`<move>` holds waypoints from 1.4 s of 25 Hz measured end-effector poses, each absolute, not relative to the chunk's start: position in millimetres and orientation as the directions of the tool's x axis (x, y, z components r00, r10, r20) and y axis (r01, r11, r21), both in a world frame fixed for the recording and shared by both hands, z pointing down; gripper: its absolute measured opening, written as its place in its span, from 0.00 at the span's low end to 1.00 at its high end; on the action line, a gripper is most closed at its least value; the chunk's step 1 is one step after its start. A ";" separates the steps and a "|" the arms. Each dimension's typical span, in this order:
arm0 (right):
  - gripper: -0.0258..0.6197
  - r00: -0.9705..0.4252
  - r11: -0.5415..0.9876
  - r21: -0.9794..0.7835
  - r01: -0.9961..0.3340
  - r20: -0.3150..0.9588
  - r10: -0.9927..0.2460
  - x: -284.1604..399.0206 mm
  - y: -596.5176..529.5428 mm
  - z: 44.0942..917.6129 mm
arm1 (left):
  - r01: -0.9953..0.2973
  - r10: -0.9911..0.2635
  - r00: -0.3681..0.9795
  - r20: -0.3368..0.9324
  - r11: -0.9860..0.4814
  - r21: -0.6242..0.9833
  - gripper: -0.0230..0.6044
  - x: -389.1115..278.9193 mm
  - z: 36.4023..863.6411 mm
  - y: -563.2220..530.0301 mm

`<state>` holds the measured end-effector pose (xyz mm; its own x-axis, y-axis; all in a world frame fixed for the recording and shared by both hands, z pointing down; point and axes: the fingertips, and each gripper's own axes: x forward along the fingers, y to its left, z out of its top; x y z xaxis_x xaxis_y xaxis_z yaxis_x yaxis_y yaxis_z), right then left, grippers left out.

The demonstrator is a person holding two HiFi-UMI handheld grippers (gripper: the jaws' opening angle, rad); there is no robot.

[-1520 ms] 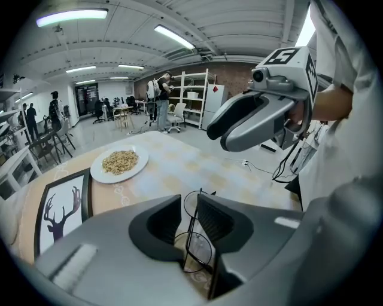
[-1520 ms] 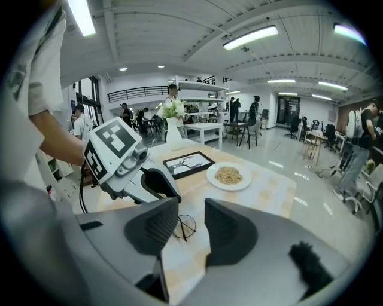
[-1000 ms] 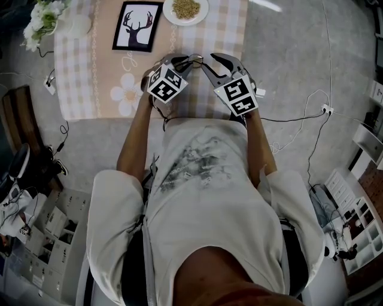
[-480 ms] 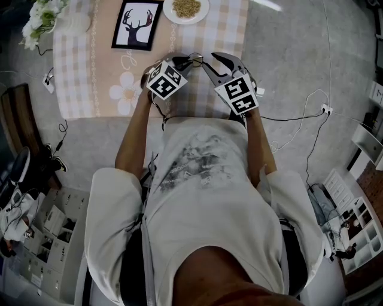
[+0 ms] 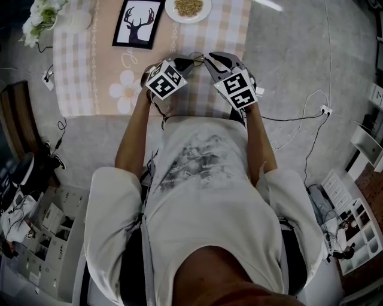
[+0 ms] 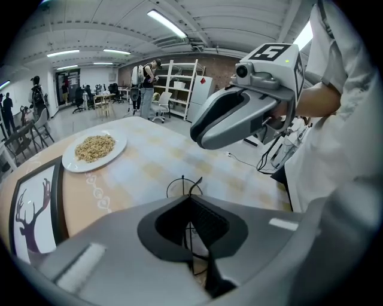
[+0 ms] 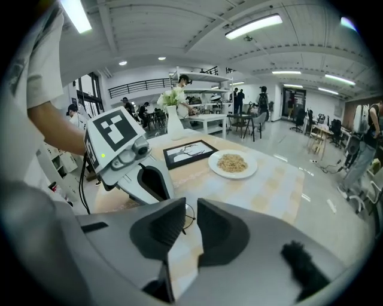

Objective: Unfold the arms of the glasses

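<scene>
Thin wire-rimmed glasses [image 5: 194,58] hang above the near part of the checked tablecloth [image 5: 90,72], between my two grippers. My left gripper [image 5: 182,61] is shut on them; in the left gripper view its dark pads [image 6: 206,221] meet on the wire and a round lens rim [image 6: 179,186] sticks out beyond them. My right gripper [image 5: 210,60] faces it from the right, jaws closing. In the right gripper view a narrow gap still shows between the jaws [image 7: 190,224], with the rim [image 7: 189,216] just at their tips. I cannot make out the arms.
At the table's far side are a plate of grain [image 5: 187,8], a framed deer picture [image 5: 137,24] and a vase of white flowers [image 5: 42,15]. Cables [image 5: 299,113] lie on the floor to the right. The table's near edge is by my body.
The right gripper's jaws have narrowed from wide apart to a small gap, and it has edged slightly toward the left gripper. The left gripper still holds the glasses in about the same place.
</scene>
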<state>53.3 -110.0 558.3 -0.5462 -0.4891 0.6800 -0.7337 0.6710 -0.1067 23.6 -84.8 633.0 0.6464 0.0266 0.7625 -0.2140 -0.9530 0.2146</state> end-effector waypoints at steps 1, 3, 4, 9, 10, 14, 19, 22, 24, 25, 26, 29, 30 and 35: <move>0.14 -0.546 0.675 -0.105 -0.731 0.682 -0.486 52.5 -110.1 560.0 | -0.210 0.028 0.647 0.762 -0.954 0.214 0.06 23.8 632.7 -84.6; 0.10 -0.546 0.681 -0.103 -0.725 0.689 -0.477 50.8 -110.0 564.0 | -0.199 0.034 0.646 0.763 -0.957 0.212 0.06 23.9 632.4 -83.7; 0.09 -0.546 0.684 -0.103 -0.722 0.693 -0.472 50.0 -109.8 566.1 | -0.195 0.038 0.645 0.763 -0.958 0.212 0.06 23.9 632.4 -83.2; 0.07 -0.550 0.697 -0.116 -0.707 0.710 -0.440 45.8 -107.5 577.1 | -0.172 0.058 0.645 0.762 -0.961 0.219 0.05 24.1 632.2 -79.4; 0.07 -0.549 0.703 -0.115 -0.702 0.716 -0.431 45.2 -106.8 579.2 | -0.164 0.065 0.645 0.761 -0.961 0.222 0.05 24.3 631.9 -77.7; 0.07 -0.543 0.734 -0.104 -0.672 0.743 -0.392 43.1 -103.7 588.9 | -0.136 0.094 0.646 0.758 -0.962 0.235 0.05 24.9 631.8 -71.1; 0.07 -0.533 0.767 -0.104 -0.633 0.777 -0.335 39.5 -97.1 603.5 | -0.117 0.113 0.644 0.757 -0.963 0.242 0.05 24.8 631.9 -66.6; 0.07 -0.520 0.785 -0.093 -0.613 0.795 -0.313 38.4 -93.5 609.8 | -0.108 0.118 0.643 0.757 -0.964 0.242 0.05 24.7 631.4 -65.6; 0.07 -0.513 0.790 -0.087 -0.606 0.803 -0.305 38.2 -91.7 613.5 | -0.104 0.121 0.642 0.757 -0.965 0.242 0.05 24.6 631.4 -64.6; 0.07 -0.511 0.792 -0.086 -0.604 0.805 -0.301 38.1 -90.8 615.2 | -0.103 0.122 0.642 0.757 -0.965 0.243 0.05 24.6 631.6 -64.0; 0.07 -0.509 0.794 -0.087 -0.602 0.807 -0.298 38.0 -90.1 616.7 | -0.102 0.123 0.642 0.757 -0.965 0.243 0.05 24.6 631.7 -63.5; 0.07 -0.508 0.797 -0.088 -0.597 0.810 -0.292 37.5 -89.7 619.1 | -0.105 0.122 0.643 0.756 -0.964 0.244 0.05 24.4 632.0 -63.5; 0.07 -0.507 0.800 -0.087 -0.594 0.812 -0.289 37.3 -89.8 619.4 | -0.106 0.121 0.643 0.756 -0.964 0.244 0.05 24.3 632.0 -63.9; 0.07 -0.488 0.826 -0.057 -0.561 0.829 -0.274 35.9 -89.5 621.6 | -0.103 0.118 0.648 0.753 -0.965 0.240 0.05 24.8 631.2 -64.4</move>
<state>35.9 -89.5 621.6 -0.4876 -0.2740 0.8289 -0.5608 0.8260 -0.0568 24.8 -64.4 631.2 0.6476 0.1180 0.7528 -0.1029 -0.9653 0.2399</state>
